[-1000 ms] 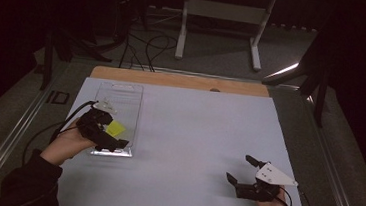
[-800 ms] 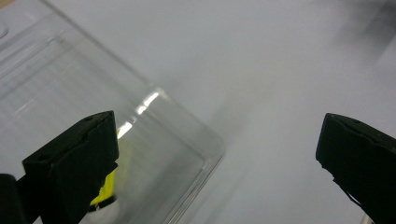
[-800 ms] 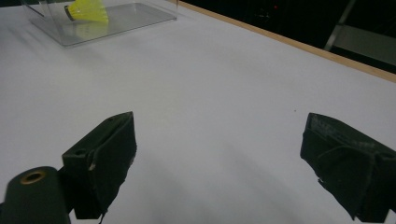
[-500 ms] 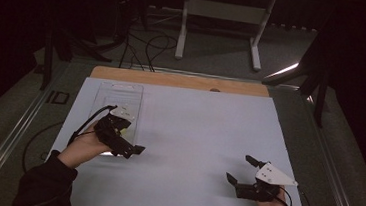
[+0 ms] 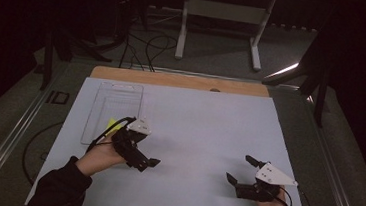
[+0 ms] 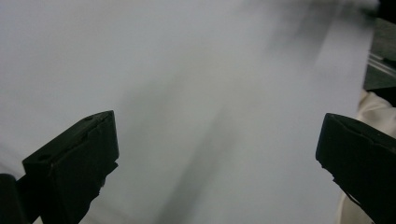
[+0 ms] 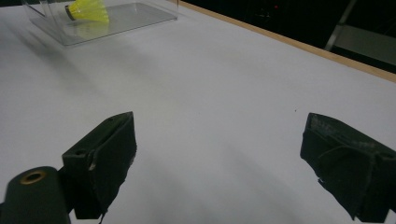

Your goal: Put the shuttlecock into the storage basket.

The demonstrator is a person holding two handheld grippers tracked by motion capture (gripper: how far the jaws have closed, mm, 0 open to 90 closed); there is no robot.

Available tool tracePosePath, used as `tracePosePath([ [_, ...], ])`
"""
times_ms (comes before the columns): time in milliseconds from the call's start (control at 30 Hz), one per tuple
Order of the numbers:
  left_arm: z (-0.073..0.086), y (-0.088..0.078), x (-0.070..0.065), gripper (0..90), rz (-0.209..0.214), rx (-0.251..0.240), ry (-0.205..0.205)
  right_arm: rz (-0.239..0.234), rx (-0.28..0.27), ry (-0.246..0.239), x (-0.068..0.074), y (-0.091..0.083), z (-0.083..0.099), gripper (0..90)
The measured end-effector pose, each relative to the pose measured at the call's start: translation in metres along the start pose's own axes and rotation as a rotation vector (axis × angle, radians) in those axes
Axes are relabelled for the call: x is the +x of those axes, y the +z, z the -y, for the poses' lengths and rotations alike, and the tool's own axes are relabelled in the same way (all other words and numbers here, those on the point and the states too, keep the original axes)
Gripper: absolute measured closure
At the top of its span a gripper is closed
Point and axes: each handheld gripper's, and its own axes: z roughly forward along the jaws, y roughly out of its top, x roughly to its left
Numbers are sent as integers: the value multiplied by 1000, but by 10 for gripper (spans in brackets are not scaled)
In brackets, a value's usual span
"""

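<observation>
Both jaws empty; left gripper (image 5: 139, 154) moved right, off tray (image 5: 116, 97).

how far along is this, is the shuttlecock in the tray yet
Done, it seems: the yellow shuttlecock lies inside the clear tray. In hand: nothing. The left gripper is open beside the tray over the white table cover, and the right gripper rests open near the front edge. Left: nothing visible, no other loose items on the cover.
</observation>
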Motion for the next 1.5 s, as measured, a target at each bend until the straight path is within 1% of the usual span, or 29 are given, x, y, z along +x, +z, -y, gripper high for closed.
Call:
tracePosePath([
  [67, 0, 5, -3, 1, 8, 3, 11, -1, 0, 0, 0, 0, 0, 103],
  [200, 3, 14, -7, 1, 29, -4, 20, -1, 1, 2, 0, 0, 0, 102],
  [267, 5, 18, -10, 1, 28, -12, 26, -1, 2, 1, 0, 0, 0, 103],
  [333, 7, 21, -12, 1, 40, -13, 38, -1, 3, 1, 0, 0, 0, 103],
  [367, 8, 23, -14, 1, 38, -30, 39, -2, 3, -1, 0, 0, 0, 103],
  [433, 11, 27, -15, 1, 48, -24, 48, -2, 4, -2, 0, 0, 0, 103],
  [467, 12, 28, -16, 1, 49, -31, 51, -2, 4, -1, 0, 0, 0, 103],
  [600, 21, 35, -19, 1, 60, -34, 46, -3, 4, -1, 0, 0, 0, 103],
  [700, 29, 40, -19, 1, 85, -39, 46, -3, 3, 0, 0, 0, 0, 103],
  [767, 34, 42, -19, 1, 88, -40, 44, -4, 4, 0, 0, 0, 0, 102],
  [800, 36, 43, -19, 1, 91, -47, 42, -4, 5, -1, 0, 0, 0, 103],
  [867, 42, 44, -18, 1, 91, -65, 25, -5, 4, 0, 0, 0, 0, 103],
  [900, 45, 45, -18, 1, 98, -73, 16, -6, 4, 0, 0, 0, 0, 103],
  [967, 50, 47, -17, 1, 102, -82, 13, -5, 5, 0, 0, 0, 0, 103],
  [1100, 63, 49, -18, 1, 105, -82, 19, -7, 5, 0, 0, 0, 0, 103],
  [1167, 67, 49, -19, 1, 98, -84, 21, -8, 5, -1, 0, 0, 0, 103],
  [1267, 75, 46, -18, 1, 101, -99, 13, -8, 5, -1, 0, 0, 0, 103],
  [1333, 81, 45, -18, 1, 84, -109, 14, -8, 5, 0, 0, 0, 0, 103],
  [1433, 90, 42, -18, 1, 74, -115, 11, -9, 5, 0, 0, 0, 0, 103],
  [1500, 96, 41, -18, 1, 61, -109, 4, -10, 5, 0, 0, 0, 0, 103],
])
